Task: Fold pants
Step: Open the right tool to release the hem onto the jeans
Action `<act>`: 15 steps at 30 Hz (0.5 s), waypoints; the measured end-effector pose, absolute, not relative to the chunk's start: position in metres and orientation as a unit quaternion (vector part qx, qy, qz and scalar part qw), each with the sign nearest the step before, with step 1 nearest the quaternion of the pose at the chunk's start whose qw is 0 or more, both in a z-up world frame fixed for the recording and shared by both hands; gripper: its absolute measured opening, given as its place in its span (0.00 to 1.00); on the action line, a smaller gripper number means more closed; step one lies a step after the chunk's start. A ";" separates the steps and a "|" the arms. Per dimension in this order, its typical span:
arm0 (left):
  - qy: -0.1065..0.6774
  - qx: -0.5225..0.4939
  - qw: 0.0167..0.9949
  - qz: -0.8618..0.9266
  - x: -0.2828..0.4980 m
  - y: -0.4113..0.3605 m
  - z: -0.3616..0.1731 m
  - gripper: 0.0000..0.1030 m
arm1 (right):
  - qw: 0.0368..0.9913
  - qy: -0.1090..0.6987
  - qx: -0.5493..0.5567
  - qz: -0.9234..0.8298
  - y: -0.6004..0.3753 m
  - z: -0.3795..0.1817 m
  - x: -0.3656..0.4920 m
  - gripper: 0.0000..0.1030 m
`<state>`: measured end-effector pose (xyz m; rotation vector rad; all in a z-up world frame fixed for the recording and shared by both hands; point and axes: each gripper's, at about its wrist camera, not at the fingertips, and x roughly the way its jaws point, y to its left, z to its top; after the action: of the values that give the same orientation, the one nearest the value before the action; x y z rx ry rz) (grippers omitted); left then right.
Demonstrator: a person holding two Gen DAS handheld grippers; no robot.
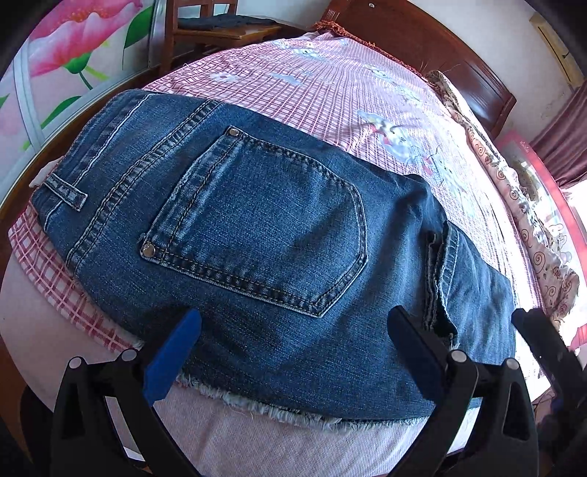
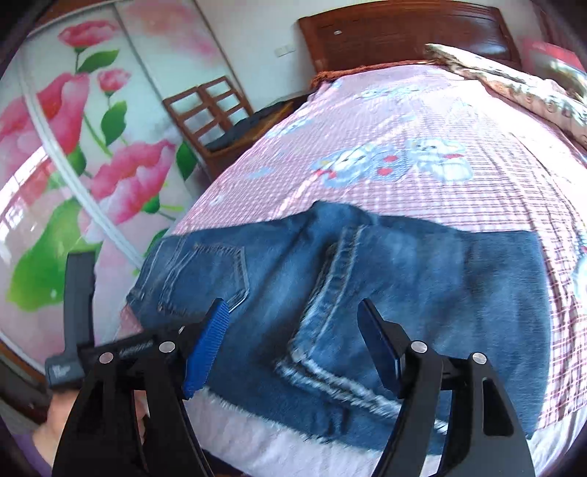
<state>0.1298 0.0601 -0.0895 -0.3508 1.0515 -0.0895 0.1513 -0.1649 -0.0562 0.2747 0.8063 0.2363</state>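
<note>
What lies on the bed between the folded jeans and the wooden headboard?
Only bare pink checked bedsheet with printed cartoon bears lies between the jeans and the headboard. The right wrist view shows the stretch best.

Pretty clearly a bedroom in someone's home. There's a bed (image 2: 422, 190) with a pink checked sheet with cartoon animals printed on it, and a dark wooden headboard (image 2: 400, 36) against a white wall. A sliding wardrobe door (image 2: 73, 154) runs along one side, covered in big pink flowers. A wooden chair (image 2: 209, 113) sits beside the bed, and a patterned quilt (image 1: 528, 220) is bunched along the far edge.
</note>
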 end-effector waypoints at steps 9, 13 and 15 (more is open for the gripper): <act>0.501 -0.153 0.851 -0.039 0.131 0.056 -0.090 0.98 | 0.844 0.446 0.266 0.134 -0.179 -0.128 0.186 0.70; 0.500 -0.157 0.851 -0.040 0.131 0.057 -0.090 0.98 | 0.869 0.445 0.182 0.120 -0.157 -0.123 0.182 0.70; 0.500 -0.156 0.851 -0.040 0.130 0.056 -0.090 0.98 | 0.864 0.452 0.187 0.122 -0.158 -0.122 0.185 0.70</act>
<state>0.1304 0.0562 -0.0897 -0.3279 1.0530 -0.0839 0.1851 -0.1579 -0.1220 0.3924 0.9473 0.2553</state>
